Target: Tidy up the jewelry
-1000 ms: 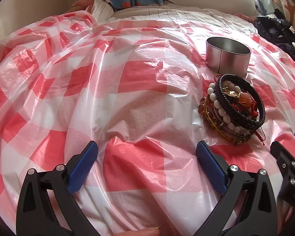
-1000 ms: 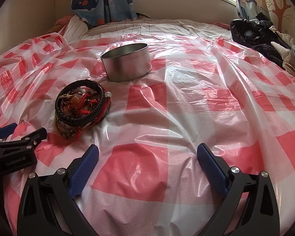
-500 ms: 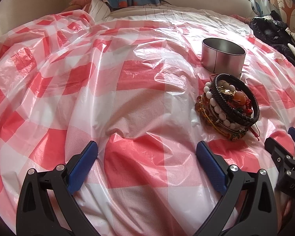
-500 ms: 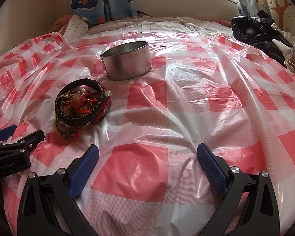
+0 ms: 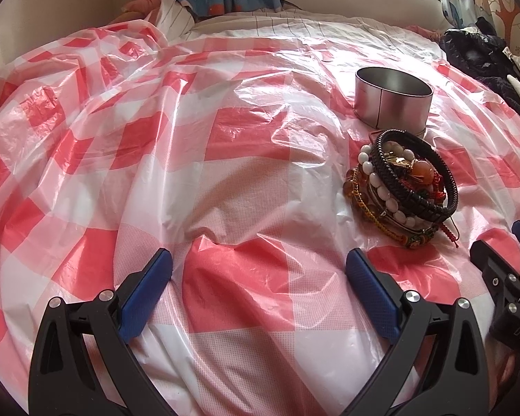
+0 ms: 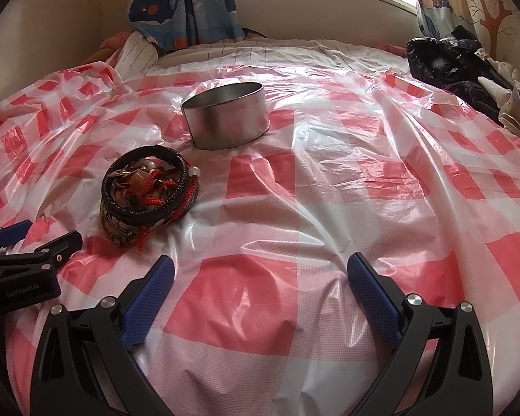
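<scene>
A pile of bracelets (image 5: 404, 187) lies on the red-and-white checked plastic sheet (image 5: 225, 180): black braided bands, white beads, amber beads, red cords. It also shows in the right wrist view (image 6: 149, 190). A round open metal tin (image 5: 391, 102) stands upright just behind the pile, and shows in the right wrist view (image 6: 227, 119). My left gripper (image 5: 260, 277) is open and empty, left of and nearer than the pile. My right gripper (image 6: 260, 277) is open and empty, right of and nearer than the pile.
The sheet covers a bed and is wrinkled. Dark clothes (image 6: 461, 69) lie at the far right edge. A whale-print curtain (image 6: 183, 3) hangs at the back. The right gripper's finger (image 5: 502, 277) shows in the left view; the left gripper's finger (image 6: 34, 260) shows in the right view.
Both grippers have tilted up and drawn back a little, so the pile and tin sit slightly higher in view. Nothing was touched.
</scene>
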`<state>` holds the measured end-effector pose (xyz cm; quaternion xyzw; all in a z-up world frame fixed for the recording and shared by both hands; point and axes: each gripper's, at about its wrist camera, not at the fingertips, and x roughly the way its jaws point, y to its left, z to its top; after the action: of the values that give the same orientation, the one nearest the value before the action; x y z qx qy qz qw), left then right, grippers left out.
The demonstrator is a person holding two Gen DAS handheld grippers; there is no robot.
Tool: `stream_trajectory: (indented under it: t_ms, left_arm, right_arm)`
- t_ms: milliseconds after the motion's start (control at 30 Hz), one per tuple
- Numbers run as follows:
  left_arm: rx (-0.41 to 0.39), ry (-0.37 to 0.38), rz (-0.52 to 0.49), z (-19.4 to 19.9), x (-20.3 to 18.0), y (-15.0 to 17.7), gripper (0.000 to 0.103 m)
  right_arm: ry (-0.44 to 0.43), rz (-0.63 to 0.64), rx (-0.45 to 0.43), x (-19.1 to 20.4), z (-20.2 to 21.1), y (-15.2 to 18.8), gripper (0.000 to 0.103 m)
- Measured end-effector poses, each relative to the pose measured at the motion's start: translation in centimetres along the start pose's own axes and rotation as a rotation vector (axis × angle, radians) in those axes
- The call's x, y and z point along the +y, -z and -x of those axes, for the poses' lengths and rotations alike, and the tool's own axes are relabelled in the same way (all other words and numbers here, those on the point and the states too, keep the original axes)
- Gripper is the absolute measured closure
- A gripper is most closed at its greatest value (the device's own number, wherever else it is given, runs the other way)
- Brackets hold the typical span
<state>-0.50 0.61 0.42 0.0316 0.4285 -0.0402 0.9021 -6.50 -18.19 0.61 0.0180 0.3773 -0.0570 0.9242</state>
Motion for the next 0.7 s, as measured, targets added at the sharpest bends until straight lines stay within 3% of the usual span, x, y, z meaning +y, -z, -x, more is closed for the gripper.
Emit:
stream_trajectory:
  t_ms: [700]
  left_arm:
    - [-0.042,0.064,0.025,0.81,0.77,0.77,0.007]
  right_arm:
    - [0.006,-0.013,0.018,-0.14,-0.02,0.10,0.007]
